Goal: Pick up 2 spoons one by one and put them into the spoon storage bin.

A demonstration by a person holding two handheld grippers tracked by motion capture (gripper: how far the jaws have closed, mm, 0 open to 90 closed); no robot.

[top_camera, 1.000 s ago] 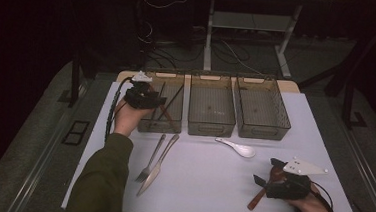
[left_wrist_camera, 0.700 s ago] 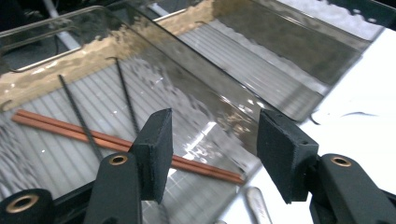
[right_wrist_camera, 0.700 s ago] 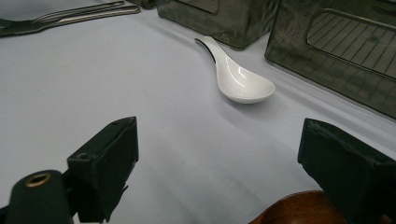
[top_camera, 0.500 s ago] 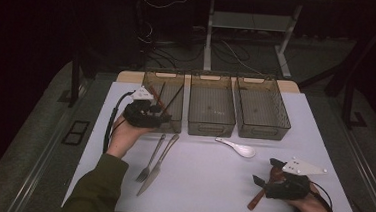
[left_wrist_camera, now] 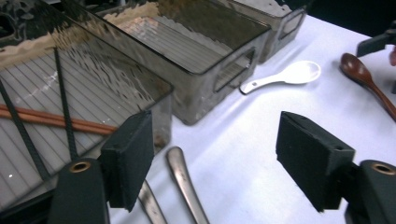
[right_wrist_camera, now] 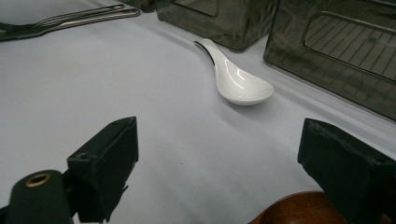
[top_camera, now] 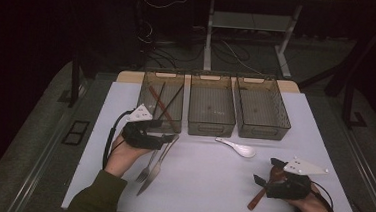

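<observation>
While its jaws have just been opening with nothing between them, the left gripper (top_camera: pixel 166 140) hangs over the fork (top_camera: pixel 147 167); next it should probably lower and pinch it. The right gripper (top_camera: pixel 260 183) waits wide by the brown spoon (top_camera: pixel 261 191).

Bins (top_camera: pixel 212 112): smoked translucent plastic, ribbed floors, rippled walls. Fork (top_camera: pixel 147 169) and knife (top_camera: pixel 157 166): polished metal. Spoon (top_camera: pixel 236 148), centre: glossy white ceramic-looking. Spoon (top_camera: pixel 263 189), lower right: brown, lacquered wood-like. Chopsticks (left_wrist_camera: pixel 56 120): reddish wood-like, matt. Table (top_camera: pixel 210 188): smooth matt white. Gripper pads (left_wrist_camera: pixel 130 156): matt black.
</observation>
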